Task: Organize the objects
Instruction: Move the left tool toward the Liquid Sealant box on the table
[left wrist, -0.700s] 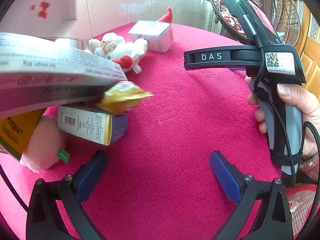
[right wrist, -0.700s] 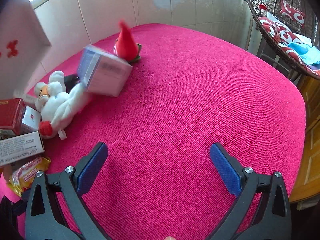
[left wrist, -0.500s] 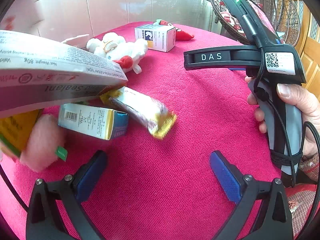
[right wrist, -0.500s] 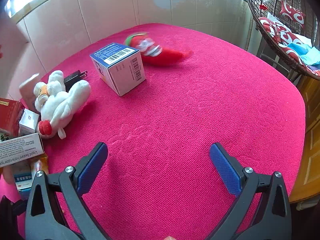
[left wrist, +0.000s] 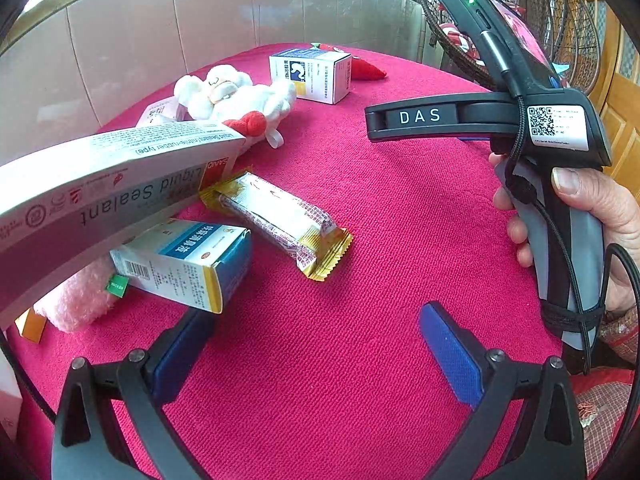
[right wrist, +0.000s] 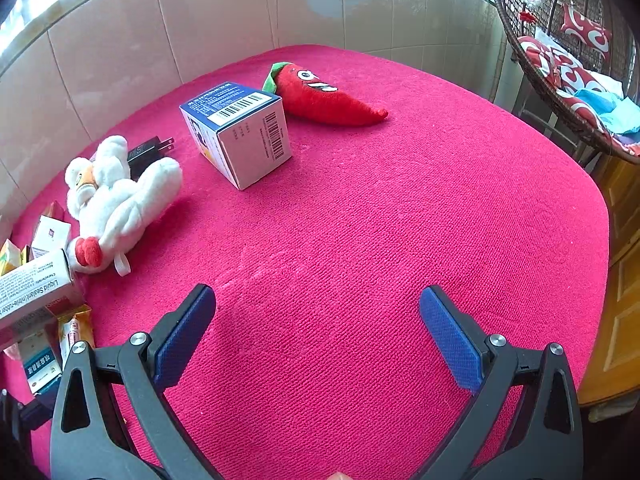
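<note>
- Left wrist view: left gripper [left wrist: 316,354] spread wide over the pink cloth [left wrist: 360,380], gripping nothing.
- Liquid sealant carton [left wrist: 108,196] juts in from the left, above a blue-and-white medicine box [left wrist: 184,262] and a gold-edged snack bar [left wrist: 280,218] — bar just beside the box.
- White plush [left wrist: 236,98] farther back; white carton [left wrist: 310,74] beyond it; pink fluffy item [left wrist: 76,300] at far left.
- Person's right hand [left wrist: 600,224] grips the other tool's handle.
- Right wrist view: right gripper [right wrist: 318,334] spread wide, empty, over bare cloth.
- Red chili plush [right wrist: 324,96] just behind the white carton; black plug [right wrist: 148,152] behind the white plush.
</note>
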A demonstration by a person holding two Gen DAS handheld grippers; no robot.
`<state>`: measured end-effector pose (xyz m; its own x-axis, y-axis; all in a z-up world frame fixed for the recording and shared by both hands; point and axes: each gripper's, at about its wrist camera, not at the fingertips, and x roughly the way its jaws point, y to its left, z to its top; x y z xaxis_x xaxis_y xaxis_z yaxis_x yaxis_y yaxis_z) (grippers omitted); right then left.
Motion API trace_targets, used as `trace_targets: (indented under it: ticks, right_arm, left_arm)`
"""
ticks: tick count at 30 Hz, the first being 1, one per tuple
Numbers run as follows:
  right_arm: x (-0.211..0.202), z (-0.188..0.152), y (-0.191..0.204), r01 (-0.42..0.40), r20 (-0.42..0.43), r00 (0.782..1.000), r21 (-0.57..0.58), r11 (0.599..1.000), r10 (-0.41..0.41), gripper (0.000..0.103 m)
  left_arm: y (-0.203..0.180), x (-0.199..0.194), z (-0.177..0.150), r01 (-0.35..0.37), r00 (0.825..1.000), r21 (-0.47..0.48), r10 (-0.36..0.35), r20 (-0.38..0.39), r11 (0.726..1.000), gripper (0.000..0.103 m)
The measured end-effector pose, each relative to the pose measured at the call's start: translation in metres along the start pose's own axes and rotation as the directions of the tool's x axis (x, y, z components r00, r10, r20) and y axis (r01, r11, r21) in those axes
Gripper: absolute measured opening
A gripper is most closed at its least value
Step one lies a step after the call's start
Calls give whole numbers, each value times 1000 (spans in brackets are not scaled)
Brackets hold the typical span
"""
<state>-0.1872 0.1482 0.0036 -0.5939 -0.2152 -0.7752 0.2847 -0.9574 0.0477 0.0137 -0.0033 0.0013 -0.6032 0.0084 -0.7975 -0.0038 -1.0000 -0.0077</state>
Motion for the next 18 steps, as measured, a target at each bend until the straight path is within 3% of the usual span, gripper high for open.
trace_targets:
  ticks: [18]
  right_arm:
    - [-5, -4, 1, -26, 30, 999, 14, 1000, 26, 103]
  left_arm:
    - [-2, -1, 0, 1, 1000, -2, -1, -1, 1000, 103]
